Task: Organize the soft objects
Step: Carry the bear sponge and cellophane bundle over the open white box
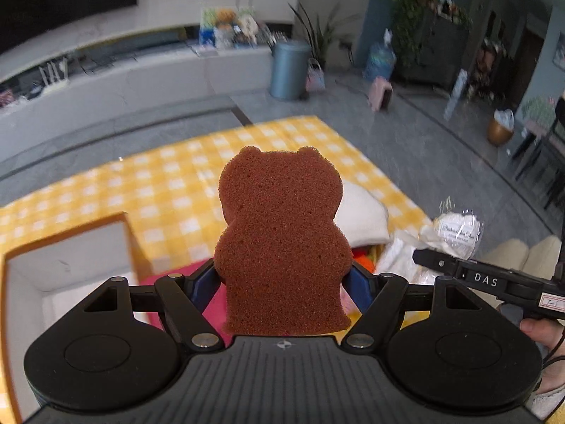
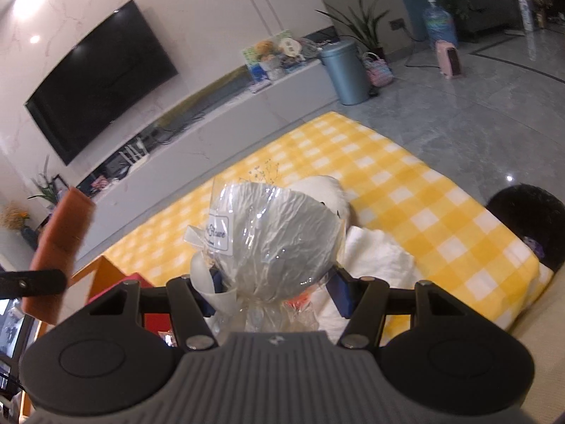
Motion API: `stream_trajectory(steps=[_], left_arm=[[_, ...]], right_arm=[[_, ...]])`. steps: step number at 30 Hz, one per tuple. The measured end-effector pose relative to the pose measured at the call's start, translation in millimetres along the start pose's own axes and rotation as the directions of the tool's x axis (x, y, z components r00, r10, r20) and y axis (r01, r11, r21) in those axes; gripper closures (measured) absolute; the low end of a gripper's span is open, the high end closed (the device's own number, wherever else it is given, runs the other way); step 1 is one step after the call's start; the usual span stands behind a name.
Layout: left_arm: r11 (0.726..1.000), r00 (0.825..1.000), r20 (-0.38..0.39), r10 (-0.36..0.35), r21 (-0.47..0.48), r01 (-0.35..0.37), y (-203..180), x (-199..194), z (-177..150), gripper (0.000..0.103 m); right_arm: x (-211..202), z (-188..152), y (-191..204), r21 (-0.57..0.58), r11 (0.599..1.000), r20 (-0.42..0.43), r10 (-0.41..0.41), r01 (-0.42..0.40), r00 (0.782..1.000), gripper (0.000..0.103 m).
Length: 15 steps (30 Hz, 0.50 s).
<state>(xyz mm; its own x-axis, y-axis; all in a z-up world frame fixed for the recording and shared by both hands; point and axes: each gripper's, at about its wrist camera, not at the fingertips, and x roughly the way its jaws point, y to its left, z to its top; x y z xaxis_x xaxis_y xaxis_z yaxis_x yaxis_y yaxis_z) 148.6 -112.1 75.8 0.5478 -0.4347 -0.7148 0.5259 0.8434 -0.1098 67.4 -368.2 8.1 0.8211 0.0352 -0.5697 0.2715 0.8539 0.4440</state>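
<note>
My left gripper (image 1: 282,279) is shut on a brown bear-shaped sponge (image 1: 280,226), which stands upright between the blue pads above the yellow checked cloth (image 1: 169,183). In the right wrist view the same sponge (image 2: 61,243) shows edge-on at the left. My right gripper (image 2: 275,288) is shut on a cellophane-wrapped white bundle (image 2: 279,240) with a ribbon and label. In the left wrist view that bundle (image 1: 457,229) sits at the tip of the right gripper's fingers (image 1: 441,263), to the right. A white plush toy (image 2: 325,190) lies on the cloth behind the bundle.
An orange-rimmed box (image 1: 70,265) with a white inside sits at the left on the cloth, a pink item (image 1: 190,275) beside it. White towels (image 2: 378,261) lie under the right gripper. A blue bin (image 1: 287,70) and a TV console (image 2: 212,130) stand beyond the cloth.
</note>
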Motion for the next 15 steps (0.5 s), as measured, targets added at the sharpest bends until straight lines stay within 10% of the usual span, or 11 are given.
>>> stream_trajectory(steps=[15], left_arm=[[0.892, 0.907, 0.233, 0.350, -0.379, -0.247, 108, -118, -98, 0.017]], right_arm=[[-46, -3, 103, -0.143, 0.972, 0.034, 0.195, -0.189, 0.980, 0.043]])
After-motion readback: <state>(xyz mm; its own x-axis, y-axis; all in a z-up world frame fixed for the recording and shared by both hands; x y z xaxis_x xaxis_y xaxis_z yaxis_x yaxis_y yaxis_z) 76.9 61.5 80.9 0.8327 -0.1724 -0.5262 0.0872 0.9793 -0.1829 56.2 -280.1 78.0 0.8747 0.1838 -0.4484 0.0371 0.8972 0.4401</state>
